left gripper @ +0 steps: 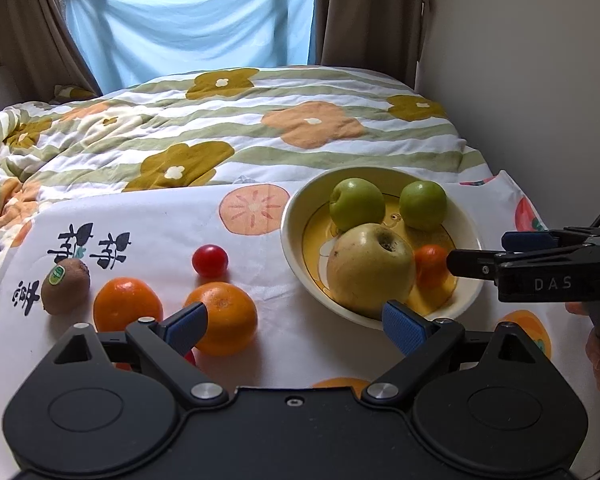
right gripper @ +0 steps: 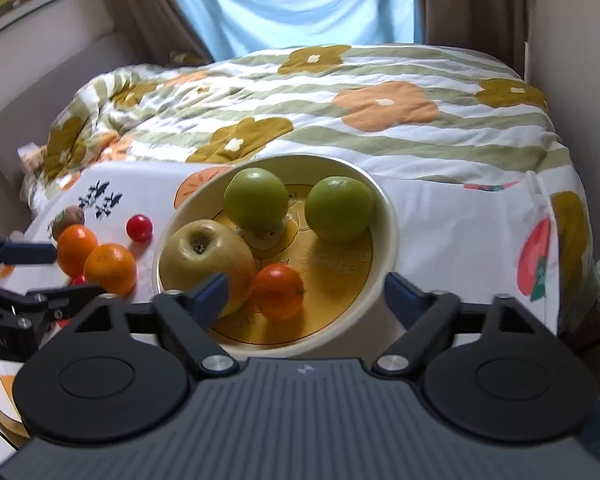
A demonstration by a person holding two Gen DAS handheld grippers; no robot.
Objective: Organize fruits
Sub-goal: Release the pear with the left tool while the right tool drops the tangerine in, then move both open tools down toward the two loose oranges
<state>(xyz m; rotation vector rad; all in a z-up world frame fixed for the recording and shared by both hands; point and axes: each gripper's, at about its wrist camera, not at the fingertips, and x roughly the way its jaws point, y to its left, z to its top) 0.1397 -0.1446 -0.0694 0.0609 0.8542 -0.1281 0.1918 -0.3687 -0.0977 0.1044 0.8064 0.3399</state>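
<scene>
Already the bowl on the cloth-covered counter holds four fruits: two green apples, a big yellow apple and a small tangerine lying free beside it. Over the bowl's near rim the right gripper is spread wide, nothing between its pads. Left of the bowl, on the cloth, wait two oranges, a kiwi and a cherry tomato, with another small red fruit barely visible behind the left gripper's finger. That left gripper hangs low over the nearer orange, also spread and empty. I'd judge the job about half done, the loose fruits remaining.
</scene>
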